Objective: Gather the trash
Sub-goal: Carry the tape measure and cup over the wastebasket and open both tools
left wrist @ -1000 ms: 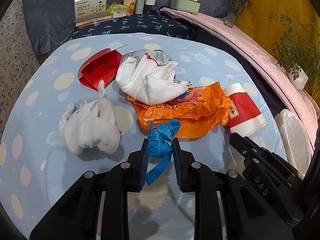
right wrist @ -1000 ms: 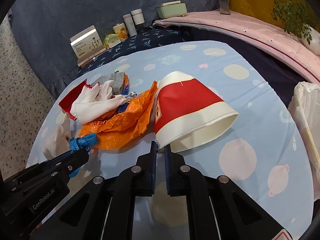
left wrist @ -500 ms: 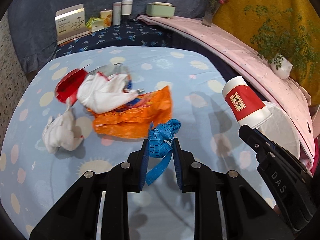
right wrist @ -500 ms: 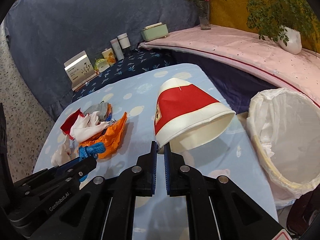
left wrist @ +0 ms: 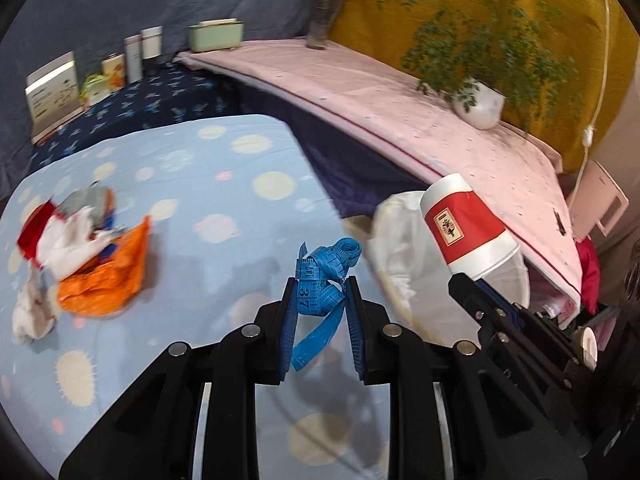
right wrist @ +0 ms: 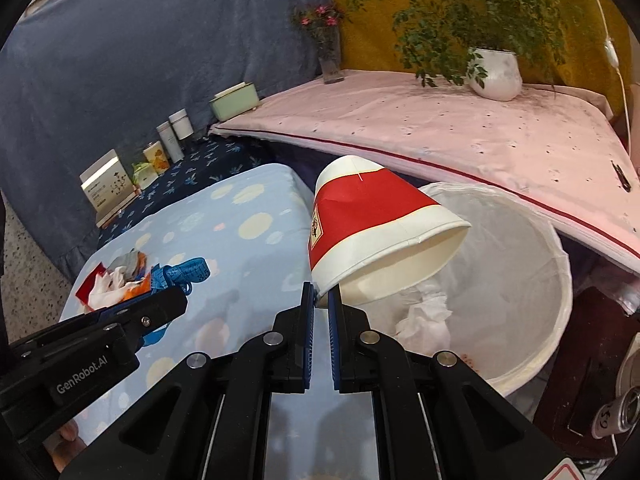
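The left gripper (left wrist: pixel 320 292) pinches a bundled blue measuring tape (left wrist: pixel 326 272) between its blue pads, a loose end hanging below the jaws. Printed numerals on the tape read 37 on the front band and what looks like 147 above it. From the right wrist view, the left gripper's black arm carries the white lettering "GenRobot.AI".

The right gripper (right wrist: pixel 321 300) has its jaws pressed close together on the rim of a red-and-white paper cup (right wrist: pixel 372 232), which is held in the air, tilted with its open mouth toward the camera. A small square emblem sits on the cup's red band; its print is too small to read. The cup hangs over the near edge of a round bin lined with a white bag (right wrist: pixel 516 280), which stands beside the worktop (left wrist: pixel 248 208) covered in a light blue dotted cloth. Crumpled white paper (right wrist: pixel 424 316) lies inside the bin.

Left on the worktop are an orange plastic bag (left wrist: pixel 108 280), white crumpled tissues (left wrist: pixel 68 244) and a red carton (left wrist: pixel 34 226), lying together in a pile.

On a dark blue shelf behind stand a white box with unreadable print (left wrist: pixel 52 96), 2 pale cylinders (left wrist: pixel 142 54) and a green container (left wrist: pixel 216 34). A potted plant (right wrist: pixel 494 74) stands on a pink cloth.
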`<state>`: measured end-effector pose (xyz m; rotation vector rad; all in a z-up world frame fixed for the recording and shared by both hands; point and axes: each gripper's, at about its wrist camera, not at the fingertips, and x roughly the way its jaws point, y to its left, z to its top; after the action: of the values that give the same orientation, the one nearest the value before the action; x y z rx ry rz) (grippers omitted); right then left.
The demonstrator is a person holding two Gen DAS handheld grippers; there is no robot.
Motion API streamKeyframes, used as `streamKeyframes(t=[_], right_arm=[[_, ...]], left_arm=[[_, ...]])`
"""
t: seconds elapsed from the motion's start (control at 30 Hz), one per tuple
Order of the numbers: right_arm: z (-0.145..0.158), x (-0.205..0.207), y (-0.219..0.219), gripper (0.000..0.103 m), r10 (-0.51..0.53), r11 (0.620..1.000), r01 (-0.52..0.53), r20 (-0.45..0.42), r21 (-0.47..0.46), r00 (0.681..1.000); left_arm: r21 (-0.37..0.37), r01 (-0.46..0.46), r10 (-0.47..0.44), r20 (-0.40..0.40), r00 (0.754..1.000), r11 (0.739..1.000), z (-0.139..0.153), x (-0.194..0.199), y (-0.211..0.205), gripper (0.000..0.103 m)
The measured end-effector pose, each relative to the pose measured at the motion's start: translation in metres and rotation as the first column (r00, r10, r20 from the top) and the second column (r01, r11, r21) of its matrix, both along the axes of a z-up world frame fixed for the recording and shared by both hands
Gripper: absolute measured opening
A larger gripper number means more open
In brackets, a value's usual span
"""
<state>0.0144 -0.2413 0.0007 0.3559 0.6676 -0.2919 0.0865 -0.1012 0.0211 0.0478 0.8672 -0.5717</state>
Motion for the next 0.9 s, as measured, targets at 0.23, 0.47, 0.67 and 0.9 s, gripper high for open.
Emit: streamKeyframes(t=[0.23,0.47,0.67,0.9], right_arm=[[-0.006,-0.021,-0.043,0.007,-0.078,0.997,0.078,-0.001,0.008,0.997],[-0.012,-0.034,-0.067,0.007,-0.114,0.993,0.114,-0.008,0.021,0.993],[-0.018,-0.037,-0.078,0.007,-0.132,0.991,0.132,-0.015,0.029,0.991],[-0.022,-0.037,-0.086,0.007,-0.137,0.99,0.138,-0.025,0.03,0.99]], left_arm=[[0.014,0.091,-0.092,0.013,0.996,0.996,0.004,-0.009,-0.055,0.023],[0.037,0.138,-0.139,0.014,0.99,0.99,-0.001,-0.017,-0.086,0.023],[0.056,0.156,-0.156,0.002,0.988,0.986,-0.009,-0.018,-0.1,0.023],[0.065,0.165,-0.165,-0.01,0.986,0.984,-0.015,-0.017,-0.113,0.024]])
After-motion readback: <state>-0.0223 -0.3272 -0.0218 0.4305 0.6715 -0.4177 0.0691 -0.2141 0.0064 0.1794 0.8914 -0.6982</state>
